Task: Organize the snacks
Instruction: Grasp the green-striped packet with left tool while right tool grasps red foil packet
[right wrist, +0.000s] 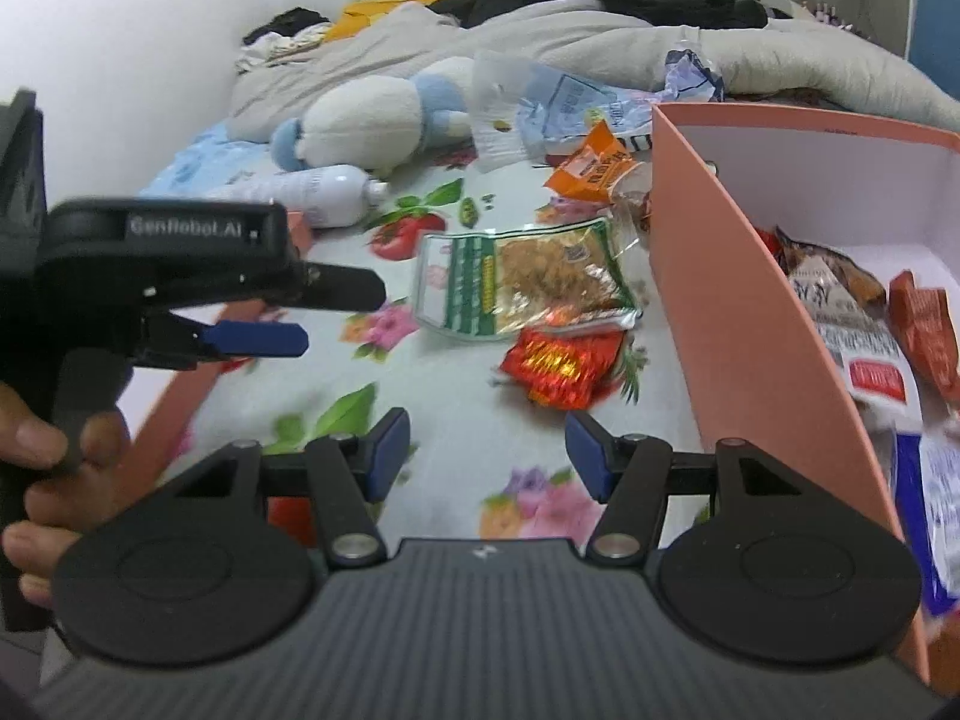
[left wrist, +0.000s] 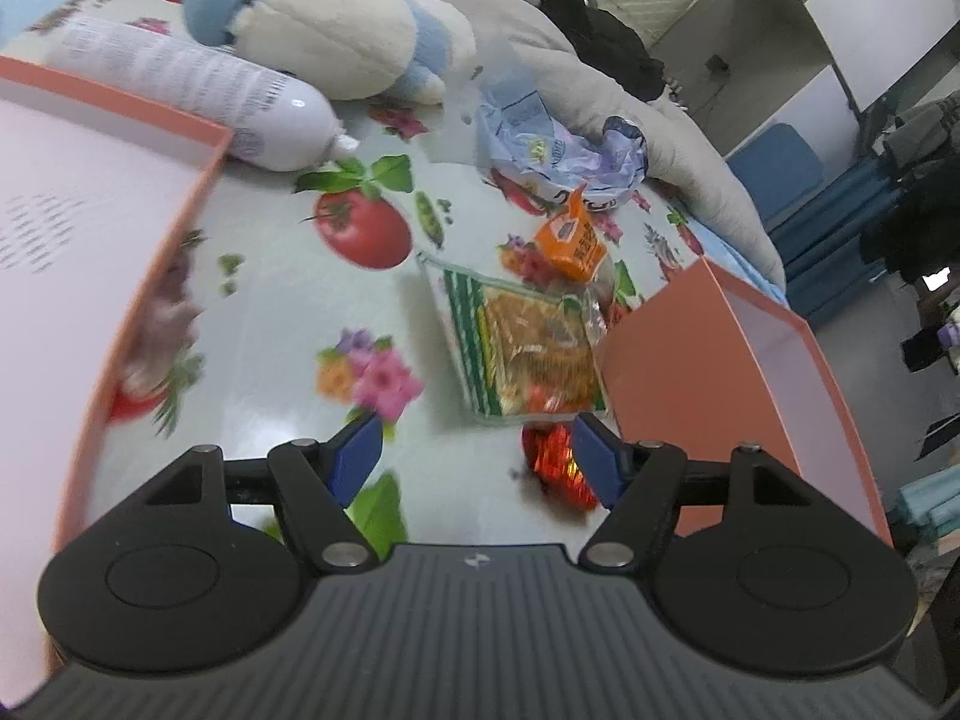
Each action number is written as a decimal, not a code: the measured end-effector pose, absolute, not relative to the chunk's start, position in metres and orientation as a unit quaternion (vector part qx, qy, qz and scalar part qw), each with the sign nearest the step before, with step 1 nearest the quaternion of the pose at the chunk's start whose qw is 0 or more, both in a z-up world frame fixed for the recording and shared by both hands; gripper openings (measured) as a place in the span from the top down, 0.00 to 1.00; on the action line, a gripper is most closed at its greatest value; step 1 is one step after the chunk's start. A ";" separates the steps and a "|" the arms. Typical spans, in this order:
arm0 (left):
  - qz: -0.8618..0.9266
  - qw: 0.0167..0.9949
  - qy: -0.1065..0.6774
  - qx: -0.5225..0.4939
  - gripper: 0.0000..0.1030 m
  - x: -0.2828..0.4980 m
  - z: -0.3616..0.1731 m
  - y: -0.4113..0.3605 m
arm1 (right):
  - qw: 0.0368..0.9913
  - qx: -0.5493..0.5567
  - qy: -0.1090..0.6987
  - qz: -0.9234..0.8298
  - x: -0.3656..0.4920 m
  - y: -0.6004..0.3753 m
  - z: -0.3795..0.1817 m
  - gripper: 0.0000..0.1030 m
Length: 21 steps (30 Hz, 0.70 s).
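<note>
In the left wrist view my left gripper (left wrist: 477,456) is open above the flowered tablecloth, nothing between its blue pads (left wrist: 360,456). A red foil snack packet (left wrist: 555,468) lies just beside its right finger. Beyond it lie a clear green-edged snack bag (left wrist: 522,342) and an orange packet (left wrist: 570,240). In the right wrist view my right gripper (right wrist: 489,456) is open and holds nothing. The red packet (right wrist: 558,366), the green-edged bag (right wrist: 522,279) and the orange packet (right wrist: 594,171) lie ahead of it. My left gripper (right wrist: 324,318) reaches in from the left, held by a hand (right wrist: 48,450).
A pink box (right wrist: 720,276) on the right holds several snack packets (right wrist: 840,306). Its pink lid (left wrist: 90,240) lies at the left. A white bottle (left wrist: 198,96), a plush toy (left wrist: 330,30), a crumpled plastic bag (left wrist: 552,144) and a grey quilt (right wrist: 540,36) crowd the far side.
</note>
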<state>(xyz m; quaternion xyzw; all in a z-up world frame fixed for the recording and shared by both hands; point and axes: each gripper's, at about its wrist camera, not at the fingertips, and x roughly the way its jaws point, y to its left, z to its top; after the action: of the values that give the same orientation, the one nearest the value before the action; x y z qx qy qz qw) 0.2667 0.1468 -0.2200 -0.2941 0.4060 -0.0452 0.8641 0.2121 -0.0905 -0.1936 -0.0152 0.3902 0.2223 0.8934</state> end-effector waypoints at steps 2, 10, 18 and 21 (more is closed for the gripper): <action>-0.058 0.858 0.413 -0.300 0.29 0.285 -0.229 0.148 | 0.894 -0.008 0.395 0.210 0.224 -0.089 -0.199 0.42; -0.068 0.845 0.425 -0.318 0.43 0.327 -0.251 0.155 | 0.892 -0.007 0.418 0.169 0.255 -0.076 -0.212 0.42; -0.072 0.836 0.435 -0.326 0.44 0.357 -0.259 0.164 | 0.891 -0.041 0.430 0.141 0.267 -0.063 -0.218 0.43; -0.074 0.835 0.439 -0.322 0.45 0.366 -0.264 0.164 | 0.889 -0.048 0.437 0.129 0.272 -0.060 -0.222 0.42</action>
<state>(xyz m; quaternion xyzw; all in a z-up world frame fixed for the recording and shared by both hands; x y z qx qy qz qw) 0.3660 0.1639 -0.2637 -0.3218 0.4395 -0.0739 0.8353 0.2716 -0.0598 -0.2223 -0.0483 0.4373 0.1294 0.8886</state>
